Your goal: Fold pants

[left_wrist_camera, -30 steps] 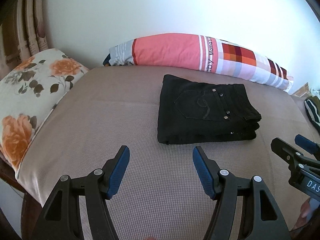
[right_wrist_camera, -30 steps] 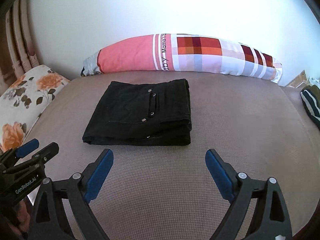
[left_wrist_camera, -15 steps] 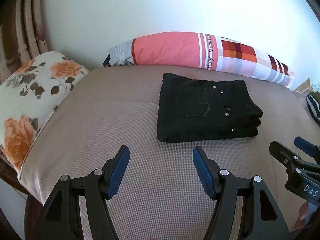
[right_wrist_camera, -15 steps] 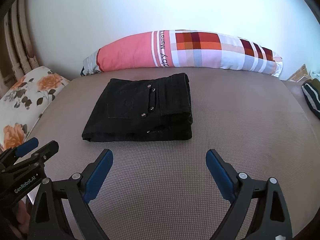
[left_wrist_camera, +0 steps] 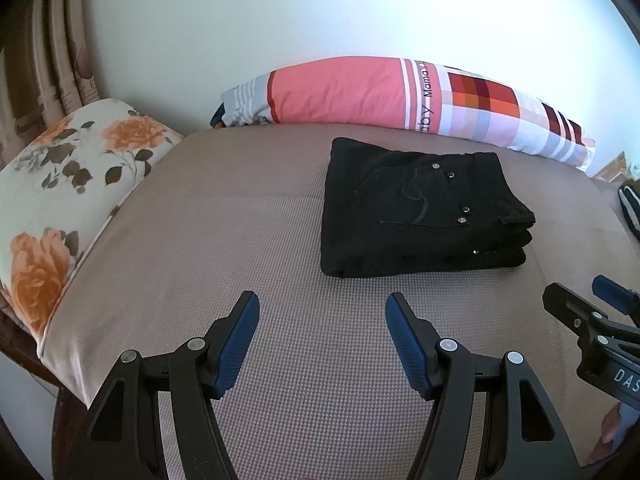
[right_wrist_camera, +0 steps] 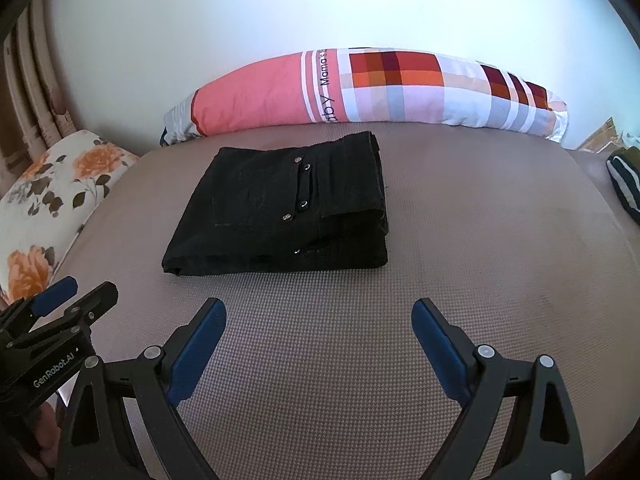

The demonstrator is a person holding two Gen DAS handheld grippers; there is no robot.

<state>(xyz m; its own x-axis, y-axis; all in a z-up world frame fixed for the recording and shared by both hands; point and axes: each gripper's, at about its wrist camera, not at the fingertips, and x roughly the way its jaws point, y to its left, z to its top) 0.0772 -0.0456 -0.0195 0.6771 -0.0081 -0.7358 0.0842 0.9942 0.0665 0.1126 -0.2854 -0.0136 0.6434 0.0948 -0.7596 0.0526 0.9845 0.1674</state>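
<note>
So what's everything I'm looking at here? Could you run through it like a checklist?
Surface: brown textured mattress, bare around the pants.
Job's things: black pants, folded into a compact stack, lying flat near the long pillow.
Clutter: a striped dark cloth at the far right edge, only partly in view.
Grippers: left gripper and right gripper both open, holding nothing, short of the pants and not touching them.
Cables: nothing seen.
Surroundings: long pink and checked pillow along the white wall; floral pillow on the left; curtain in the left corner.
</note>
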